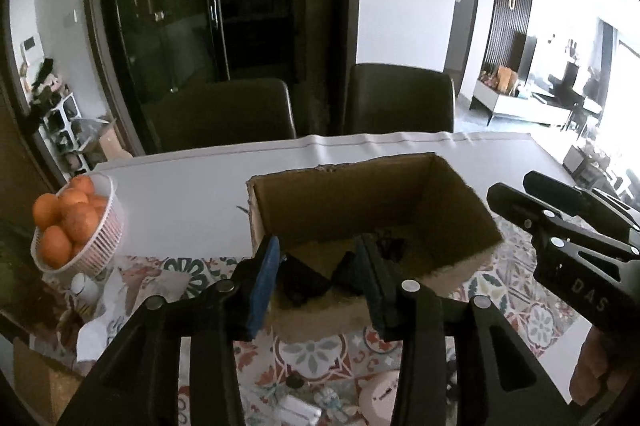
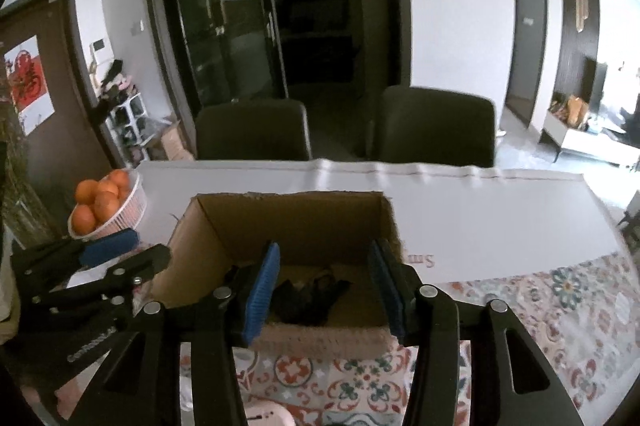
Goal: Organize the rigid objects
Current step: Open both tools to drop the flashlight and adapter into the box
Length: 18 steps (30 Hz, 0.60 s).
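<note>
1. Left wrist view: an open cardboard box [image 1: 372,222] fills the centre of the frame, standing partly on a white sheet [image 1: 192,194] and partly on a patterned tablecloth [image 1: 532,310]. Its near rim sits just beyond the fingertips and its far rim lies short of the table's back edge. Bare white sheet lies open to the left of the box and behind it.
2. At left centre a white basket of oranges [image 1: 76,226] stands near the table's left edge, apart from the box. Two dark chairs [image 1: 224,114] line the far edge.
3. The left gripper [image 1: 318,274] is spread wide with nothing between its blue pads [image 1: 264,282], poised over the box's near rim. Dark objects [image 1: 304,278] lie on the box floor, seen between the fingers. The right gripper [image 1: 516,194] enters from the right, beside the box's right wall.
4. Right wrist view: the box [image 2: 288,226] is again centred, with broad bare sheet [image 2: 500,218] to its right and the tablecloth [image 2: 560,306] at lower right. The oranges [image 2: 104,206] sit at centre left.
5. The right gripper [image 2: 326,278] is spread wide and empty, its fingertips over the box's near rim, framing the dark objects [image 2: 312,298] inside. The left gripper [image 2: 132,250] is at left, beside the box's left wall, its fingers parted.
</note>
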Each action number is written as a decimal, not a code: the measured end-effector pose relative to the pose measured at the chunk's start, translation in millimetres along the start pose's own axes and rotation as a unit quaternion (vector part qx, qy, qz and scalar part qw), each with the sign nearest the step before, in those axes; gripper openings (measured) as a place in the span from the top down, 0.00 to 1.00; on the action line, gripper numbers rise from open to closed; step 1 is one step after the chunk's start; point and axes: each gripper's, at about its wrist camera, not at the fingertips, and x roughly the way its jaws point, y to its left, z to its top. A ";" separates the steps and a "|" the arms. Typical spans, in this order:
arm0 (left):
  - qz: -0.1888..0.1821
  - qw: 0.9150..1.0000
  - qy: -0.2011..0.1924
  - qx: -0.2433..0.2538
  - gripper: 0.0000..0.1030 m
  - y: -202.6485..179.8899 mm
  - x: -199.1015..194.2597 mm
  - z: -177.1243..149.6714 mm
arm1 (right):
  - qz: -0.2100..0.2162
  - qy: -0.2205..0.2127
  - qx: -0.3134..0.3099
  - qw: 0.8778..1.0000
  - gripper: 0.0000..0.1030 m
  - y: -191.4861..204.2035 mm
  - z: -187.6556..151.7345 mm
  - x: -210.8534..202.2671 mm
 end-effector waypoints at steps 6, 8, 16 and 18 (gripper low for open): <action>0.013 0.999 -0.034 -0.009 0.53 -0.9 -41.3 -19.1 | -0.015 -0.031 -0.009 0.999 0.49 9.2 -15.4 -42.5; 0.019 0.999 -0.043 -0.011 0.49 -3.2 -51.7 -24.8 | -0.017 -0.039 -0.012 0.999 0.47 11.2 -21.1 -53.2; 0.044 0.996 -0.072 0.007 0.39 -16.9 -82.2 -55.9 | -0.015 -0.052 -0.009 0.998 0.39 10.6 -53.2 -88.3; 0.049 0.996 -0.078 0.007 0.37 -20.8 -87.6 -64.8 | -0.021 -0.054 -0.010 0.998 0.37 9.9 -61.9 -94.0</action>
